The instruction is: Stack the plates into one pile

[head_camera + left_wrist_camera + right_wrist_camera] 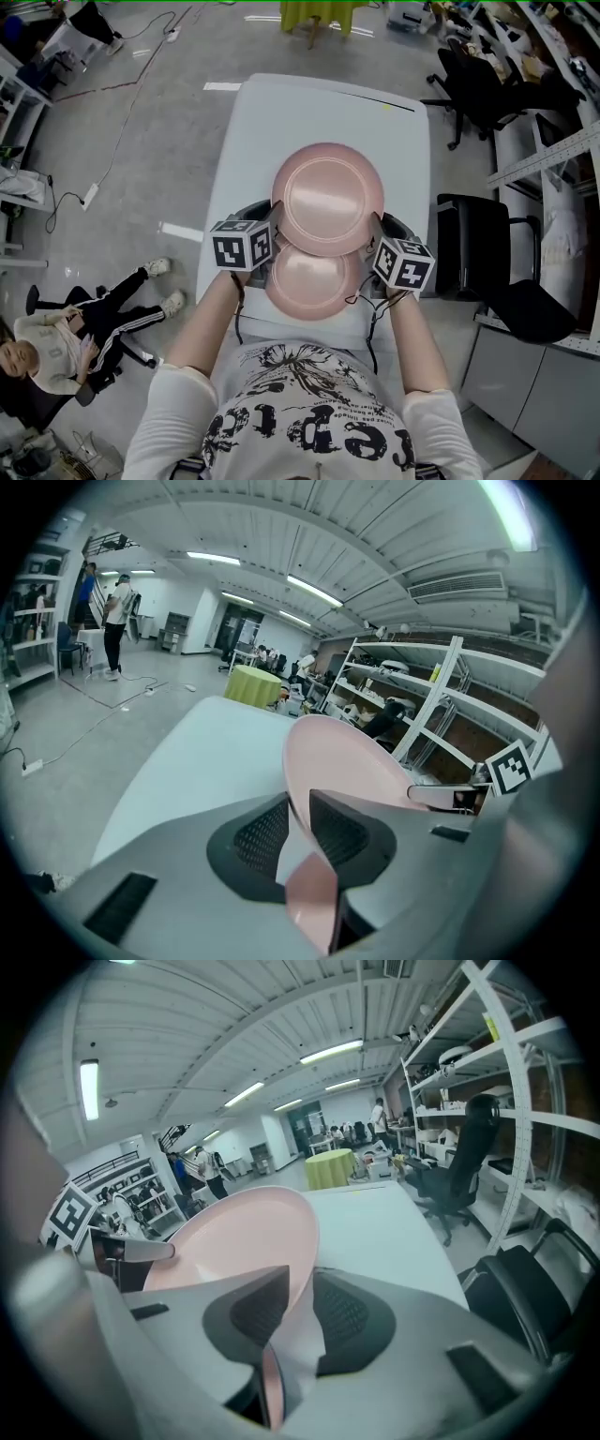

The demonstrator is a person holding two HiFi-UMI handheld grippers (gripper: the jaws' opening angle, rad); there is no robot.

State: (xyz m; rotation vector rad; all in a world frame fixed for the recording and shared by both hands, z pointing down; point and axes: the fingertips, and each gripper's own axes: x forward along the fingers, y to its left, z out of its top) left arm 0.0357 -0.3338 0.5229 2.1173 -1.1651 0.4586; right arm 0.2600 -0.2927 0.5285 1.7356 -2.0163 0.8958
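Over the near end of the white table (309,112), the left gripper (269,223) and right gripper (380,231) are each clamped tight on opposite rims of the same pink plate (328,197), holding it just above the second pink plate (314,281), which sits on the tabletop partly covered by it.

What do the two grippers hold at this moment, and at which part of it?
Both hold the same pink plate. The left gripper is closed on its left rim, and the right gripper on the opposite, right rim.
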